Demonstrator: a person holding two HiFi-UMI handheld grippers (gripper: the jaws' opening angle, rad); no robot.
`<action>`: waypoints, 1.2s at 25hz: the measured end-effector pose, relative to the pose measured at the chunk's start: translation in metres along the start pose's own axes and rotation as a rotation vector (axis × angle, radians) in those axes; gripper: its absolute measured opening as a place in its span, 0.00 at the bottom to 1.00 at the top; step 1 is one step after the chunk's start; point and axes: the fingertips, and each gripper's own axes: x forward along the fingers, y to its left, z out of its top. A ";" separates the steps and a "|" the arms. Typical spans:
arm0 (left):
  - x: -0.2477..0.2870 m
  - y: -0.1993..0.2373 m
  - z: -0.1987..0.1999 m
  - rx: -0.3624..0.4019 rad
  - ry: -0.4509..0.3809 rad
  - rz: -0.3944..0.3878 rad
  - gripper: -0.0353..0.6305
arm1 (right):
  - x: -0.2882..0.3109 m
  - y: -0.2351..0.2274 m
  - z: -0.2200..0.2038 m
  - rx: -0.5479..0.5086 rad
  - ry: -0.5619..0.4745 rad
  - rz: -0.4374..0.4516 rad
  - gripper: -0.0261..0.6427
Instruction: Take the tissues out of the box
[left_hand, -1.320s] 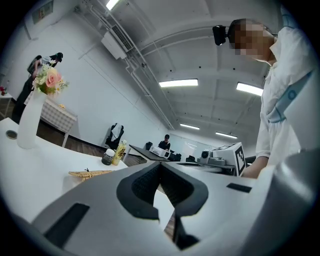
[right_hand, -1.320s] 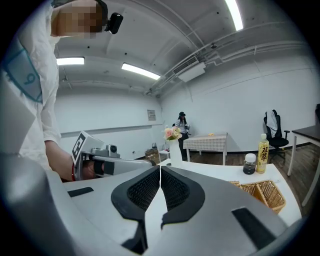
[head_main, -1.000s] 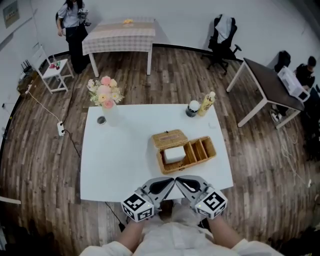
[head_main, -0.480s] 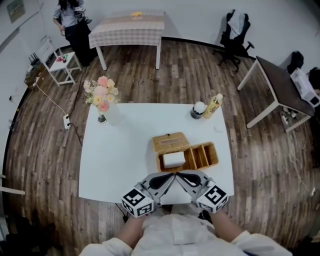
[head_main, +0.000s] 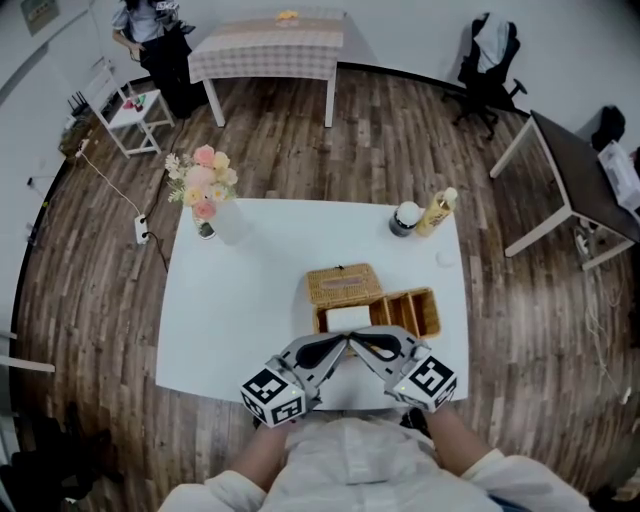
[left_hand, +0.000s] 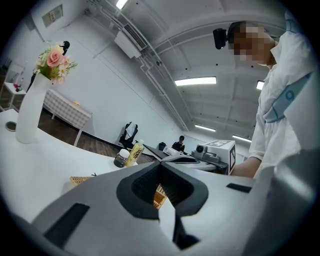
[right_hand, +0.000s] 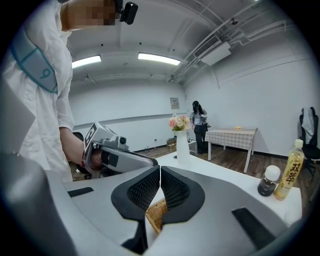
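A wicker box (head_main: 408, 313) stands on the white table (head_main: 240, 320), its lid (head_main: 343, 284) laid back. White tissues (head_main: 347, 318) fill its left compartment. My left gripper (head_main: 342, 344) and right gripper (head_main: 357, 343) meet tip to tip just over the box's near edge. Both are shut with nothing between the pads. In the left gripper view the left gripper (left_hand: 160, 164) shows closed jaws, with a strip of the wicker box (left_hand: 159, 196) below them. The right gripper (right_hand: 160, 170) looks the same in its own view, above the wicker box (right_hand: 156, 214).
A vase of flowers (head_main: 205, 190) stands at the table's far left corner. A yellow bottle (head_main: 437, 211) and a dark jar (head_main: 405, 218) stand at the far right. Beyond are a chequered table (head_main: 268, 45), a person (head_main: 150, 30), an office chair (head_main: 490, 55) and a dark desk (head_main: 575, 170).
Both grippers, shut and tip to tip throughout, have crept forward to the box's near edge. The head view has shifted a little.
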 end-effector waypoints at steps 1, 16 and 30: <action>0.000 0.001 -0.001 -0.002 0.000 0.004 0.06 | 0.001 0.000 -0.001 -0.007 0.006 0.008 0.09; -0.009 0.022 -0.006 -0.026 0.009 0.084 0.06 | 0.013 -0.018 -0.047 -0.245 0.247 0.059 0.09; -0.018 0.025 -0.013 -0.032 0.038 0.137 0.06 | 0.022 -0.049 -0.071 -0.380 0.387 0.171 0.09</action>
